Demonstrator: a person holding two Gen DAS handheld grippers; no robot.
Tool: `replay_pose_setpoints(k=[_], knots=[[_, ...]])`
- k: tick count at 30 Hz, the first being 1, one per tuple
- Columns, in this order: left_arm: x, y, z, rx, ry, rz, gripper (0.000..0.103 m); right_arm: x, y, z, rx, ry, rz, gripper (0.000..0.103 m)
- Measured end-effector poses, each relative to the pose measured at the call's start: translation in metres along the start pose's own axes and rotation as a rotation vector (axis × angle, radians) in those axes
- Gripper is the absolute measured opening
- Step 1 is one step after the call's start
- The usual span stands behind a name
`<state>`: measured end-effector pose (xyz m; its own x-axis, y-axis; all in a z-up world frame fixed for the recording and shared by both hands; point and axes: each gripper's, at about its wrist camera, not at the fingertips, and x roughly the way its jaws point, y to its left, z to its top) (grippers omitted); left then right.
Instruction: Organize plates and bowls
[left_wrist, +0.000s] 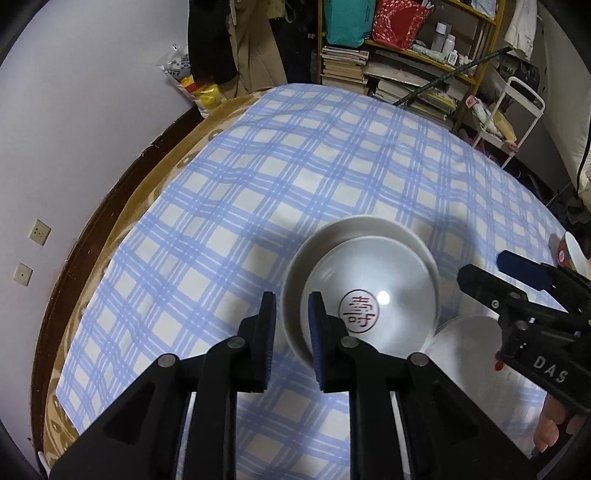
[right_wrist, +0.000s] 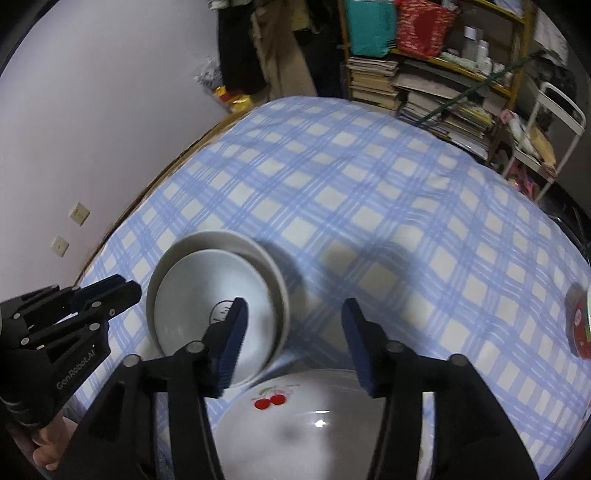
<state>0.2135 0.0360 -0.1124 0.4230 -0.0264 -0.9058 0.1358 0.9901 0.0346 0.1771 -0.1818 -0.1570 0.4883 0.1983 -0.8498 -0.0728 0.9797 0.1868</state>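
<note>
A white bowl with a red seal mark in its bottom sits nested in a larger pale bowl on the blue checked cloth. My left gripper hovers at the stack's left rim. Its jaws are a little apart and the pads press on nothing. In the right wrist view the same stack lies left of my right gripper, which is wide open and holds nothing. A white plate with a cherry print lies under it. The right gripper also shows beside the bowls, and the left gripper shows at the left edge.
A red patterned bowl stands at the cloth's right edge. Behind the cloth are a yellow shelf with books and bags, and a white cart. A brown border and a wall with sockets lie to the left.
</note>
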Motion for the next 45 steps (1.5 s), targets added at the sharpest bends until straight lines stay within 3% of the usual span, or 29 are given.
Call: replay_pose_setpoints(k=[3, 5, 7, 12, 19, 32, 39, 41, 45], knots=[[-0.007, -0.011, 0.004, 0.019, -0.012, 0.013, 0.025, -0.011, -0.016, -0.002, 0.028, -0.014, -0.012, 0.075], [-0.013, -0.02, 0.007, 0.026, -0.019, 0.016, 0.034, -0.018, -0.025, -0.003, 0.036, -0.021, -0.027, 0.081], [-0.019, -0.029, 0.01, 0.027, -0.031, 0.0, 0.049, -0.028, -0.039, -0.005, 0.048, -0.033, -0.042, 0.087], [-0.033, -0.061, 0.016, 0.075, -0.067, -0.005, 0.066, -0.051, -0.073, -0.012, 0.067, -0.058, -0.086, 0.094], [-0.039, -0.125, 0.025, 0.171, -0.081, -0.045, 0.069, -0.075, -0.13, -0.021, 0.121, -0.074, -0.146, 0.095], [-0.031, -0.253, 0.046, 0.249, -0.045, -0.135, 0.078, -0.103, -0.25, -0.046, 0.274, -0.07, -0.226, 0.095], [-0.024, -0.325, 0.049, 0.354, -0.077, -0.177, 0.078, -0.116, -0.308, -0.05, 0.325, -0.077, -0.274, 0.095], [-0.022, -0.34, 0.051, 0.357, -0.099, -0.194, 0.078, -0.119, -0.325, -0.049, 0.336, -0.082, -0.297, 0.095], [-0.007, -0.365, 0.059, 0.314, -0.067, -0.26, 0.078, -0.123, -0.356, -0.051, 0.369, -0.08, -0.325, 0.095]])
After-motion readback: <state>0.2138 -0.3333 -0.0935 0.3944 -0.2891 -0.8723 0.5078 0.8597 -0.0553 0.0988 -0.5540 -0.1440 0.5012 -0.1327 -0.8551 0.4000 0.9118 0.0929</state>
